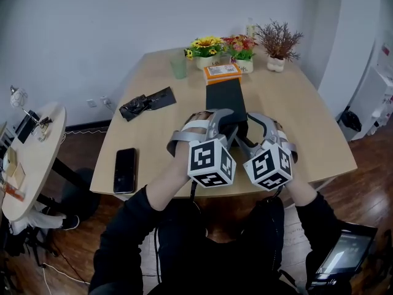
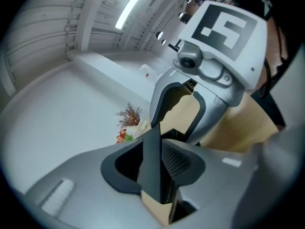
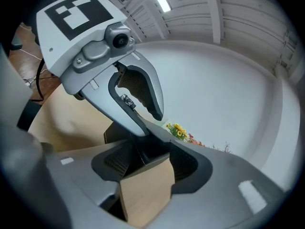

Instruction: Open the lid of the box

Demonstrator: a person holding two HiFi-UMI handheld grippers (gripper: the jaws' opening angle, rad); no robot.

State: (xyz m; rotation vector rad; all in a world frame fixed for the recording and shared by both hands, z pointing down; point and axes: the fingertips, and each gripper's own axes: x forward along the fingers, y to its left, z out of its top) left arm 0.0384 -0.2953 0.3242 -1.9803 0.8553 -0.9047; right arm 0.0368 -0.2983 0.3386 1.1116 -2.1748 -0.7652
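Observation:
A long black box (image 1: 225, 97) lies along the middle of the wooden table (image 1: 295, 109), its near end toward me. Both grippers meet at that end. My left gripper (image 1: 228, 129) (image 2: 152, 168) has a thin black panel of the box (image 2: 151, 161) standing edge-on between its narrowed jaws; a dark gap shows on the panel's left side. My right gripper (image 1: 242, 141) (image 3: 145, 168) is open wide, with only bare tabletop showing between its pads. The box's end (image 3: 114, 133) sits just ahead of it, under the left gripper (image 3: 150, 120). The markered cubes hide the box's near edge in the head view.
A black phone (image 1: 125, 169) lies near the table's front left edge and a black wrapper (image 1: 146, 101) further back. At the far end stand a green cup (image 1: 178, 66), an orange-and-white packet (image 1: 222, 71), flower pots (image 1: 206, 48) and a dried plant (image 1: 278, 45). A round side table (image 1: 31, 158) stands at left.

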